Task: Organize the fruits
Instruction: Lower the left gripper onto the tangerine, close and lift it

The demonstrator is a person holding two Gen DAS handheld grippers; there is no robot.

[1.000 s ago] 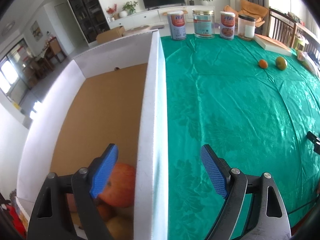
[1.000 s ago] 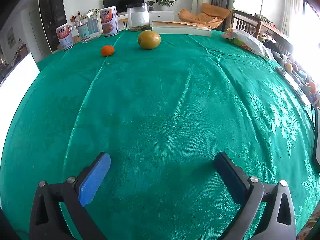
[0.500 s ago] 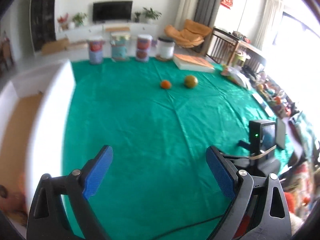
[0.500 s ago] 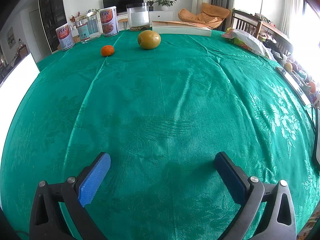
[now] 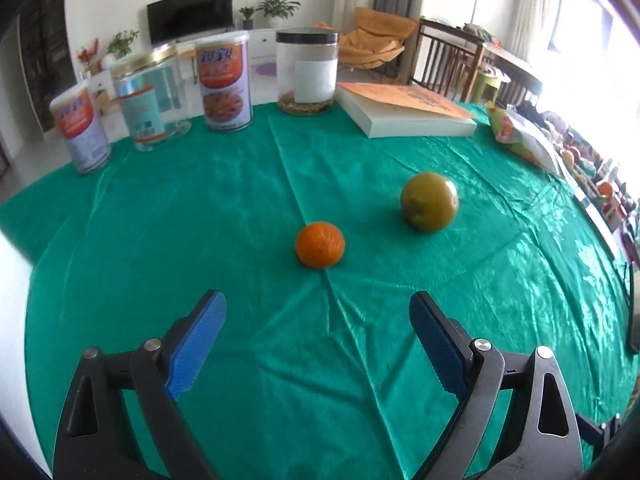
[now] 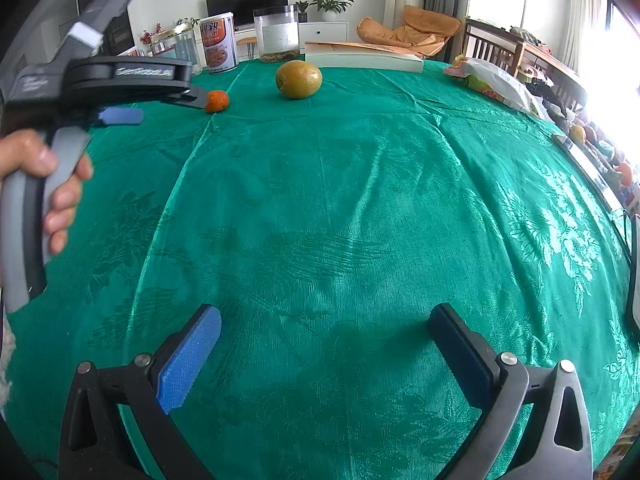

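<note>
A small orange (image 5: 320, 245) lies on the green tablecloth (image 5: 200, 240), with a larger yellow-green fruit (image 5: 429, 201) a little to its right and farther back. My left gripper (image 5: 316, 300) hovers just short of the orange. Its jaws stand wide and are closing slightly, with nothing between them. The right wrist view shows the left gripper (image 6: 168, 108) from the side, its tip close to the orange (image 6: 218, 101), left of the yellow-green fruit (image 6: 299, 79). My right gripper (image 6: 325, 312) is open and empty over bare cloth near the table's front.
Cans and clear jars (image 5: 226, 82) line the table's far edge, with a thick book (image 5: 404, 110) and a snack bag (image 5: 520, 136) to their right. A white box edge (image 5: 12, 280) shows at far left. A person's hand (image 6: 60, 184) holds the left gripper's handle.
The left gripper swung away from the white box holding fruit and across the cloth to the orange, and now appears in the right wrist view. The right gripper has not moved.
</note>
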